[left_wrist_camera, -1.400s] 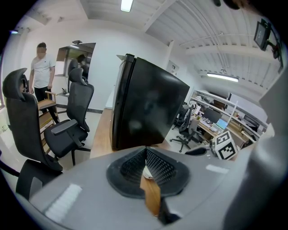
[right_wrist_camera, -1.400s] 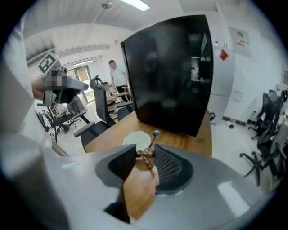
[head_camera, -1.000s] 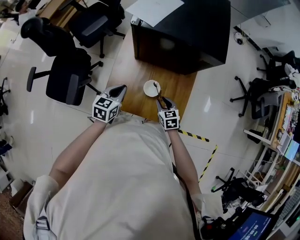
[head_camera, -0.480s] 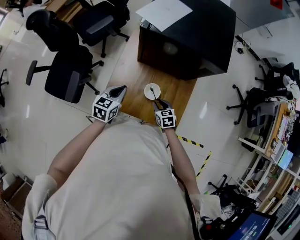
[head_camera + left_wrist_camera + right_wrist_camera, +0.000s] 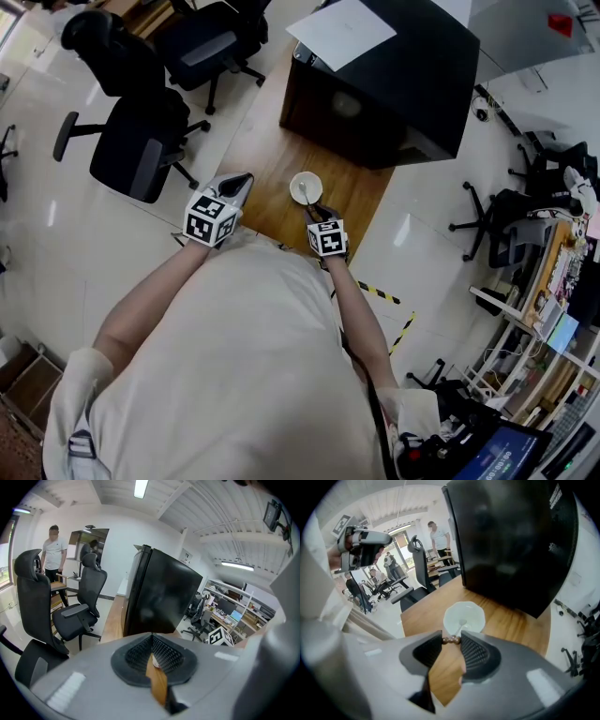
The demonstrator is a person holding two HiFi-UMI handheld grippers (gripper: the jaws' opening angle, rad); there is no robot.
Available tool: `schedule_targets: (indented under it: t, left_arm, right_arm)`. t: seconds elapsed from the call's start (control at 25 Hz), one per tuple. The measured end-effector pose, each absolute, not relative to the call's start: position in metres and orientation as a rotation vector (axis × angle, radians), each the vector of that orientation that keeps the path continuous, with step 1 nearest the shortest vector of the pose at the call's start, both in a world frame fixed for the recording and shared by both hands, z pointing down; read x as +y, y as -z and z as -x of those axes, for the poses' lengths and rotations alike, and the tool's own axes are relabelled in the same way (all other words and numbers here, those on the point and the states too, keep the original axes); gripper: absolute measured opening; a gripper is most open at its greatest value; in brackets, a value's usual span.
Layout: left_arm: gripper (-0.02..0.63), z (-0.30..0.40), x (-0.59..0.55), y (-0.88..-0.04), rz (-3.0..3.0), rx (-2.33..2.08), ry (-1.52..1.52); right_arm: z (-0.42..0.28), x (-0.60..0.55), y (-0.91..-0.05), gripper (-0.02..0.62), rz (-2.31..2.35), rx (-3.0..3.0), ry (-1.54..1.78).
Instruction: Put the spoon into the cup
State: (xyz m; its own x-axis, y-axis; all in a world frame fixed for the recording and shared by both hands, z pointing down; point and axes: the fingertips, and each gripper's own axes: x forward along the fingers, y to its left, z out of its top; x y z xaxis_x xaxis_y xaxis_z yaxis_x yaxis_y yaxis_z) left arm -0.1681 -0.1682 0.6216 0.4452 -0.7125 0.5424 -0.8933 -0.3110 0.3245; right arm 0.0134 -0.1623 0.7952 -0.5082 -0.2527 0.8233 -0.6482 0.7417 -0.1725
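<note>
We have the right gripper (image 5: 451, 641) clamped on the brown handle of the spoon (image 5: 458, 630), just on the near side of the cup (image 5: 464, 616); the spoon's bowl sits inside the cup; left of the cup and apart from it, our left gripper (image 5: 152, 637) has its jaws together with nothing between them; the cup stands on the wooden table (image 5: 267, 169), with a black cabinet (image 5: 394, 75) behind it.

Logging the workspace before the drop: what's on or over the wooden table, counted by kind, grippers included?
cup: 1
spoon: 1
black box: 1
sheet of paper: 1
grippers: 2, left gripper and right gripper
Total: 6
</note>
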Motion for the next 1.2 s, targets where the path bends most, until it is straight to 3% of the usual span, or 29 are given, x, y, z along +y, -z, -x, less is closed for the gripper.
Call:
schedule_targets:
  t: [1.04, 1.12, 1.2]
  left_arm:
    - [-0.023, 0.196, -0.152, -0.619, -2.096, -1.369, -0.397]
    - [-0.023, 0.199, -0.152, -0.618, -2.11, -1.346, -0.391]
    - [-0.023, 0.205, -0.152, -0.62, -2.124, -1.32, -0.384]
  right_arm:
    - [-0.007, -0.168, -0.821, 0.129, -0.738, -1.995, -0.64]
    - [-0.005, -0.171, -0.817, 0.225, -0.777, -1.999, -0.643]
    - [0.001, -0.174, -0.808, 0.25, -0.835, -2.003, -0.648]
